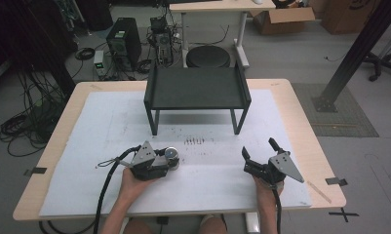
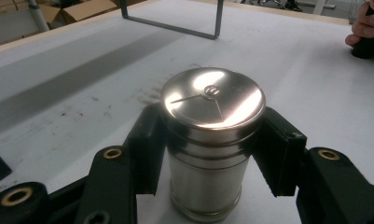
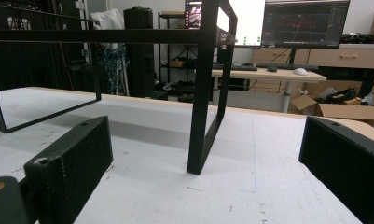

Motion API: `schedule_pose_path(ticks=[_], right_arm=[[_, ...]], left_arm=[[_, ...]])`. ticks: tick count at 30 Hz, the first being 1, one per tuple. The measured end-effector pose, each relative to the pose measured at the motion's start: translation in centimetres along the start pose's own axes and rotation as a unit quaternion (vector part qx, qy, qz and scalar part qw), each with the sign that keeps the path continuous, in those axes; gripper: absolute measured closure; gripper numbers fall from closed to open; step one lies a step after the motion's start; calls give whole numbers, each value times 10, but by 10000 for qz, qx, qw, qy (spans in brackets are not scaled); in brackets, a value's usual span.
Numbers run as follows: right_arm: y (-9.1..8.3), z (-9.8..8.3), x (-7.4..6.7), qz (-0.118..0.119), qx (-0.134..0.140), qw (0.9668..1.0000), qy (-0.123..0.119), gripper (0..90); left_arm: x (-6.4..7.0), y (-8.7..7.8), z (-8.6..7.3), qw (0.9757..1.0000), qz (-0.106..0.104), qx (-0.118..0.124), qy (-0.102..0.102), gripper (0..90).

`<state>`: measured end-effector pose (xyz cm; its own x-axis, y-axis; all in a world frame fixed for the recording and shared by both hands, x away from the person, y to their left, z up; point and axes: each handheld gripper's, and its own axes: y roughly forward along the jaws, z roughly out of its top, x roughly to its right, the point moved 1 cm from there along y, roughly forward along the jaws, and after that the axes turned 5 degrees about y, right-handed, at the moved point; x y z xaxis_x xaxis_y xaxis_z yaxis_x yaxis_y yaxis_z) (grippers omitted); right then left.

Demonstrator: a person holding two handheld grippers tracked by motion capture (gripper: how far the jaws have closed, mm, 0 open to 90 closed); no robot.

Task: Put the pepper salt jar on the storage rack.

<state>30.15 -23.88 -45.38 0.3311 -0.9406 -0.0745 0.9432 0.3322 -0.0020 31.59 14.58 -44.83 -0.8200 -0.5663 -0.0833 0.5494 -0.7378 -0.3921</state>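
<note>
Your left gripper (image 2: 212,154) clamps the steel can (image 2: 211,140) upright at its sides, ready to lift; your right gripper (image 1: 259,157) waits open beside the rack (image 1: 197,90).

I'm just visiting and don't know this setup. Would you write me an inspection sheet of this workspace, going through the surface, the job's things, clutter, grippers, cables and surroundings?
Surface: wooden table covered by a white mat, with dark specks near its middle.
Job's things: shiny metal canister, upright on the mat, lid on.
Clutter: black metal stand at the mat's far side; tape strips at the table edges.
Grippers: left gripper shut on the canister, a pad on each side; right gripper open, nothing between its jaws, aimed toward the stand.
Cables: one trails from each gripper toward the person; more lie coiled on the floor at left.
Surroundings: computer tower, a desk, cardboard boxes, monitors in the right gripper view.
</note>
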Motion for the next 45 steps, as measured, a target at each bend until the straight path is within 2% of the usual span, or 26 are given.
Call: schedule_pose_path(ticks=[12, 16, 22, 31, 45], right_arm=[[0, 0, 0, 0, -12, 10000, 10, 24], [0, 0, 0, -2, -18, 10000, 11, 25], [0, 0, 0, -7, -21, 10000, 11, 25], [0, 0, 0, -11, -14, 10000, 7, 28], [0, 0, 0, -6, -28, 10000, 19, 30]], left_arm=[[1, 0, 3, 10000, 17, -61, 31, 488], [0, -2, 7, 10000, -10, 16, -22, 489], [-2, -7, 21, 10000, -25, 50, 41, 489], [-5, -12, 44, 9998, -131, 155, 2, 488], [-15, -9, 82, 9995, -272, 151, 90, 488]])
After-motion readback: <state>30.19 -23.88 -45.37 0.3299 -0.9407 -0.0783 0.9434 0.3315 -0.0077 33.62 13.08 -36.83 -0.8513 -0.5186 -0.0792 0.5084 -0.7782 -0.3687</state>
